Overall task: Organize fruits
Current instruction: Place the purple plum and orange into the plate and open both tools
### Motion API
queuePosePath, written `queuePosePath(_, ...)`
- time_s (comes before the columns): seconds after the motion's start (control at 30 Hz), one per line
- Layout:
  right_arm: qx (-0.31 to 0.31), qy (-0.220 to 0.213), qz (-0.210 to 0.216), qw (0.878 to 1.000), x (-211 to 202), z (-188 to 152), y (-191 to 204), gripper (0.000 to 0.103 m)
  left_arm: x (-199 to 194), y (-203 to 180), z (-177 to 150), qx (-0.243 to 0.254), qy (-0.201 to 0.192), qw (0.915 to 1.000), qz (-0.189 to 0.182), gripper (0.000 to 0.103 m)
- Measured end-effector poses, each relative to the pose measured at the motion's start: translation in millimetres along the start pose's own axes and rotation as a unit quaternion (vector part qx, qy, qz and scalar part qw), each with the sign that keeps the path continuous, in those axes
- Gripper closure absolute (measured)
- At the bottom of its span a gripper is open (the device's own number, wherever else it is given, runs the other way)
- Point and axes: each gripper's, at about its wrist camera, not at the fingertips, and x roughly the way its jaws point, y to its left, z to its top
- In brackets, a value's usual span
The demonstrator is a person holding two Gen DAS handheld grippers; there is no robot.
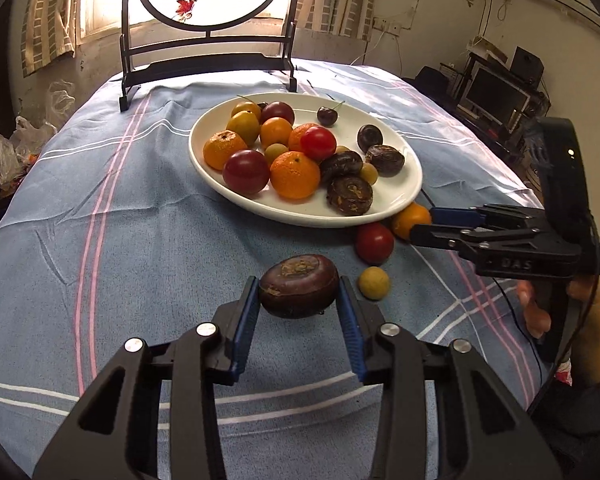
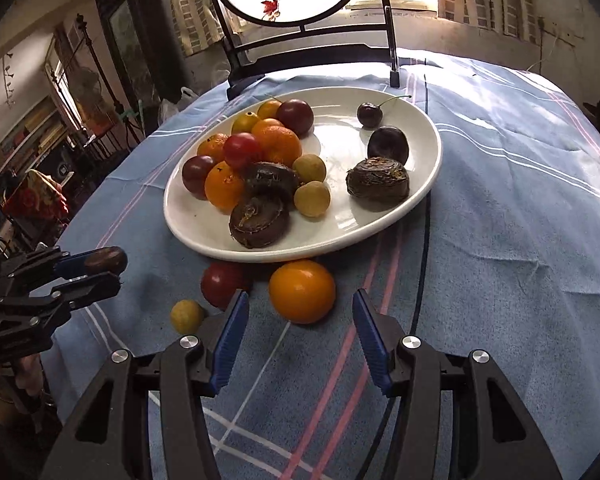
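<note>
My left gripper (image 1: 299, 294) is shut on a dark brown water chestnut (image 1: 299, 285), held above the cloth in front of the white plate (image 1: 236, 192); it also shows in the right wrist view (image 2: 106, 261). The plate (image 2: 380, 224) holds oranges, red and yellow tomatoes, chestnuts, small yellow fruits and a cherry. My right gripper (image 2: 300, 322) is open, its jaws on either side of an orange fruit (image 2: 302, 291) lying on the cloth by the plate's rim. A red tomato (image 2: 220, 284) and a small yellow fruit (image 2: 187, 315) lie beside it.
A blue checked tablecloth (image 1: 140, 240) covers the table. A dark framed round screen (image 1: 208, 40) stands behind the plate. Shelves and a monitor (image 1: 496, 96) stand off to the right of the table.
</note>
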Motion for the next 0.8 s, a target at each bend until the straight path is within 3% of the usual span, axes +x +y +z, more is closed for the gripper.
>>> queuePosePath(0.03, -0.002, 0.005, -0.006, 1.000, 4, 3, 2, 0.049, -1, 1, 0, -0.002, -0.001, 1.0000, -0.001, 0.065)
queuePosePath(0.13, 0.016, 0.013, -0.010, 1.000, 11, 4, 1, 0.066, -3, 4, 0, -0.010, -0.004, 0.9999, -0.007, 0.065)
queuePosePath(0.43, 0.052, -0.044, 0.043, 0.997, -38, -11, -14, 0.067, -12, 2, 1, -0.008, -0.020, 0.9996, -0.019, 0.065)
queuePosePath(0.63, 0.055, -0.076, 0.044, 0.995, -55, 28, -22, 0.067, 1, -4, 47, -0.002, -0.033, 0.9992, -0.021, 0.065)
queuePosePath(0.8, 0.065, -0.072, 0.042, 0.994, -33, 73, -27, 0.067, 32, -3, 96, -0.003, -0.031, 0.9994, -0.012, 0.065)
